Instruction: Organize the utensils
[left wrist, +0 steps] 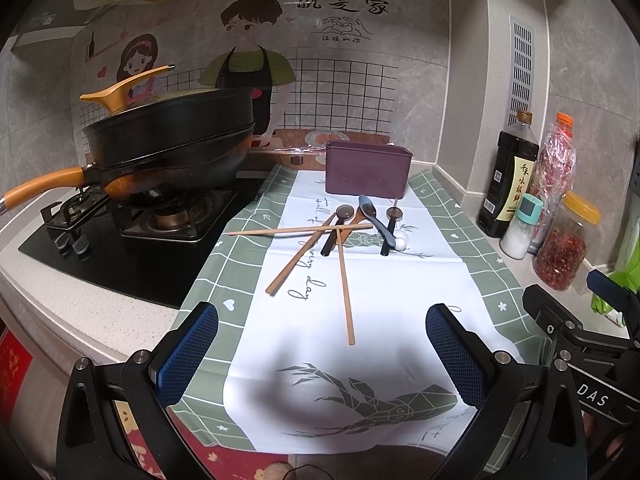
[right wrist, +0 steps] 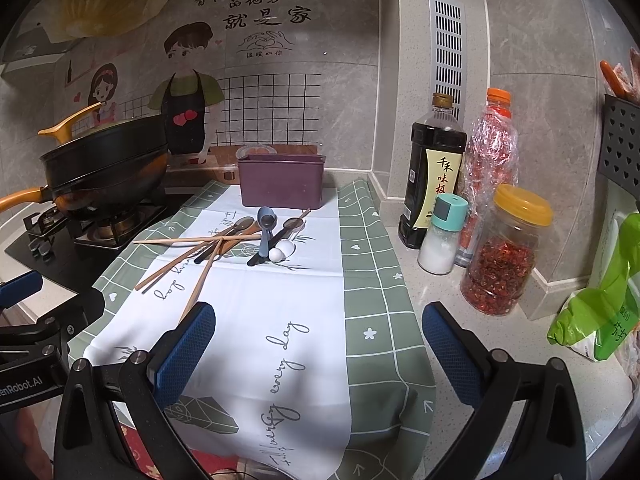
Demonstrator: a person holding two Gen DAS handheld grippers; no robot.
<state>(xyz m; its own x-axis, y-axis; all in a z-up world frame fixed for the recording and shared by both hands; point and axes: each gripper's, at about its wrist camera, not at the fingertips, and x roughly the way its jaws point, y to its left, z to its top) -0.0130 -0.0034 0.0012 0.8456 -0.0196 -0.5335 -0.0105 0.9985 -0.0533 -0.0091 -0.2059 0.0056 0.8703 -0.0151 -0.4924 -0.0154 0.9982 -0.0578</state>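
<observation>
Left claw (left wrist: 322,354) and right claw (right wrist: 319,350) both hang spread wide and empty over the cloth (right wrist: 256,320) on the tabletop (right wrist: 460,312); ahead, chopsticks (left wrist: 347,288) and spoons (left wrist: 374,216) lie jumbled just before the purple bin (left wrist: 366,172)

Grey tiled kitchen wall (left wrist: 420,40) w/ cartoon decal (left wrist: 248,60), vent grille (right wrist: 447,52)

The left hand-held gripper (left wrist: 322,350) hovers open above the cloth (left wrist: 400,292), near side of the scattered chopsticks (left wrist: 346,288).
</observation>
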